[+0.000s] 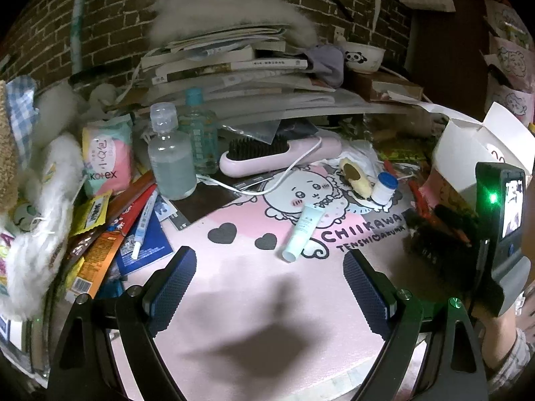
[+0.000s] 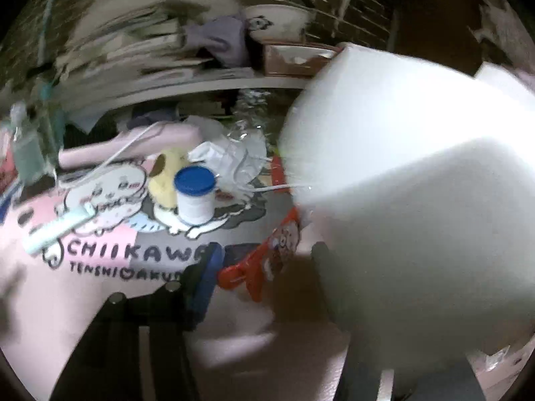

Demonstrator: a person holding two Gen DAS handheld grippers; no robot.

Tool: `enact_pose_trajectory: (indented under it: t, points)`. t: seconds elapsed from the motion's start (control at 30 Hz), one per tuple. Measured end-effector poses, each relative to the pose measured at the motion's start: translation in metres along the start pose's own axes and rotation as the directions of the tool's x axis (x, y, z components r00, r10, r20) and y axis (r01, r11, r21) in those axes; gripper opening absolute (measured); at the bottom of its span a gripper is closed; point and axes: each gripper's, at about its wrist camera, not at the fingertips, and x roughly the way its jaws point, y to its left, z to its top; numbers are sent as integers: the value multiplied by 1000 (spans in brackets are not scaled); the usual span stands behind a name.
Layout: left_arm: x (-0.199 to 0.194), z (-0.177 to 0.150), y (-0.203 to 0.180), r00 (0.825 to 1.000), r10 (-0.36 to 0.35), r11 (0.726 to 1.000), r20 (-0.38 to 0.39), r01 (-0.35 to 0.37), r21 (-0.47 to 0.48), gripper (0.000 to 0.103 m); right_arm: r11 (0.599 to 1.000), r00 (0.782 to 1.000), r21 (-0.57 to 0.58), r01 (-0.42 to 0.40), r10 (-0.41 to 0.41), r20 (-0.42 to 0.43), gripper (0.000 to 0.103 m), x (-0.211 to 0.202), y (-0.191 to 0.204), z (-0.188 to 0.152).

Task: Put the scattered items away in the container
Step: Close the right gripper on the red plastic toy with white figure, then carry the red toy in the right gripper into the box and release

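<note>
My left gripper [image 1: 271, 260] hangs open over the pink Chiikawa mat [image 1: 254, 294] with nothing between its fingers. Just past it lies a pale green tube [image 1: 302, 230] [image 2: 57, 230]. Further back are a white jar with a blue lid [image 1: 384, 187] [image 2: 195, 197] and a yellow plush piece [image 1: 356, 175] [image 2: 164, 177]. The white cardboard box [image 1: 468, 147] [image 2: 401, 173] stands at the right. My right gripper [image 1: 431, 234] [image 2: 264, 264] is beside its wall, jaws apart. A red clip [image 2: 264, 260] lies on the mat between them. The box hides most of the right finger.
A pink hairbrush [image 1: 277, 153] with a white cable lies behind the tube. Two clear bottles [image 1: 170, 160] and a Kotex pack [image 1: 107, 157] stand at the left, among packets and pens. Stacked books [image 1: 234, 67] and a panda bowl [image 1: 362, 55] fill the back shelf.
</note>
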Motion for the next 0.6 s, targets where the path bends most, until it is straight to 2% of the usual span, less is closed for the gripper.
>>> enact_pose_trajectory:
  t: [0.03,0.13,0.37,0.6]
  points:
    - [1,0,0,1000,2,1000,-2,-2,1,88,1000,1000,10,0,0,-4,39,1,-3,0]
    - [2,0,-1,1000,3,1000,-6,-3,-1,88,1000,1000,22,-17,17,-3,31,2,-6,0]
    - [2,-2,-3,1000,3,1000,-10,-3,6,88,999,998,10,-52,51,26,24,-6,-7,-9]
    - [2,-4,-10,1000,1,1000,-21,-1,17,88,991,992,-38,-126,126,14,24,-35,-5,-30]
